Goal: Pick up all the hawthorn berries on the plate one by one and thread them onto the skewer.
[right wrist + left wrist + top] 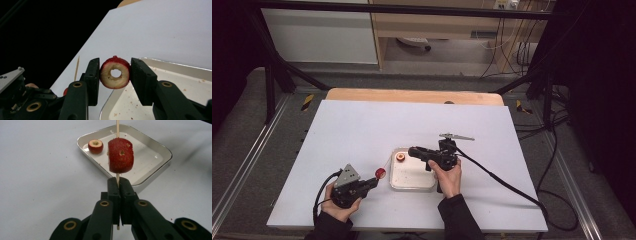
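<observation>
My left gripper (373, 182) (117, 181) is shut on a thin wooden skewer (117, 127) at the table's near left. A red fruit piece (120, 157) (381, 173) is threaded on the skewer just past the jaws. My right gripper (412, 150) (115, 60), rolled to one side, hangs over a small white tray (412, 177) (150, 160). Its pads are shut on a cored red fruit ring (105, 75) whose hole faces the camera. Another cut fruit piece (95, 146) (400, 157) lies in the tray's far left corner. The skewer's tip (77, 66) stands just left of the held ring.
The white table top (362, 130) has a wooden strip (412, 95) along its back edge. The right gripper's cable (502, 180) trails off to the right. Crumbs dot the tray floor (175, 87). Black frame bars and floor cables surround the table.
</observation>
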Demonstrator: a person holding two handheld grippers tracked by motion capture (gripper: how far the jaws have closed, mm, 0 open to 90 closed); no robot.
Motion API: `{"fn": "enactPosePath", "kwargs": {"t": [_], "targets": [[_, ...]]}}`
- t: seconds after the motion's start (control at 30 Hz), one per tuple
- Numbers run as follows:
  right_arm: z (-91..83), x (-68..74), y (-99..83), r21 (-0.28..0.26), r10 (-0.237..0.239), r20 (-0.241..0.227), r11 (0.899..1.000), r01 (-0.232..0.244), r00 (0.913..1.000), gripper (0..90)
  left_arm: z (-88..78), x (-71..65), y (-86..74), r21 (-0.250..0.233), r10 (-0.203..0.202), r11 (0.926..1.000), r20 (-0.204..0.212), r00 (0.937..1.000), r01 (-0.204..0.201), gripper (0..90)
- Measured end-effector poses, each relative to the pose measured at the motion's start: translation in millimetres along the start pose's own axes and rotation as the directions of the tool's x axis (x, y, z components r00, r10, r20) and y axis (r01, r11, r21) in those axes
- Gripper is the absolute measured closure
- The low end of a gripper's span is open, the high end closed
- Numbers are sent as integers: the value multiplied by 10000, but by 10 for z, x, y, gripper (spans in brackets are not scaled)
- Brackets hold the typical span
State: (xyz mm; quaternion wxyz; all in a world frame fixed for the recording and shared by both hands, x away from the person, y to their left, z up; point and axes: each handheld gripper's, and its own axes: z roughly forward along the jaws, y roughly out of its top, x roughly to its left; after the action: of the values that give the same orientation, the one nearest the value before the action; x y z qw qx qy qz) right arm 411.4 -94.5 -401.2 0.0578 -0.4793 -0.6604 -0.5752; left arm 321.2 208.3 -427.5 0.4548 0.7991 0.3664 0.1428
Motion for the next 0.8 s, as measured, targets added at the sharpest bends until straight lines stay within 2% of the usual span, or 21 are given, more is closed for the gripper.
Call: {"fn": "enactPosePath", "kwargs": {"t": [0.03,0.07,0.13,0.2,0.23,0.3,0.4,0.43,0.47,0.8], "targets": [[9,12,-12,-375,64,-135,9993,-69,9999,608,0,-4,0,-18,-27,10000,-2,10000,27,885],[9,12,-12,-375,64,-135,9993,-69,9999,608,0,-9,0,-34,-64,10000,4,10000,64,885],[16,30,-22,-779,179,-229,9968,-196,9996,608,2,-17,2,-76,-147,9999,28,9999,147,885],[23,42,-35,-1172,217,-268,9928,-247,9994,608,3,-30,4,-149,-222,9996,66,9997,223,885],[31,55,-53,-1524,291,-310,9877,-335,9991,608,3,-38,4,-157,-220,9996,62,9997,221,884],[37,58,-62,-1712,299,-365,9846,-358,9989,608,3,-54,5,-211,-272,9994,76,9996,274,884],[47,77,-90,-2256,298,-442,9734,-391,9986,609,5,-76,10,-254,-347,9991,128,9993,351,884],[50,88,-107,-2591,292,-527,9649,-419,9982,609,7,-83,11,-281,-379,9989,138,9992,383,884],[50,88,-107,-2591,292,-527,9649,-419,9982,609,10,-90,12,-293,-427,9986,148,9990,431,884],[76,121,-187,-3819,295,-1048,9217,-676,9941,610,65,-179,40,-398,-742,9963,428,9963,759,884]]}}
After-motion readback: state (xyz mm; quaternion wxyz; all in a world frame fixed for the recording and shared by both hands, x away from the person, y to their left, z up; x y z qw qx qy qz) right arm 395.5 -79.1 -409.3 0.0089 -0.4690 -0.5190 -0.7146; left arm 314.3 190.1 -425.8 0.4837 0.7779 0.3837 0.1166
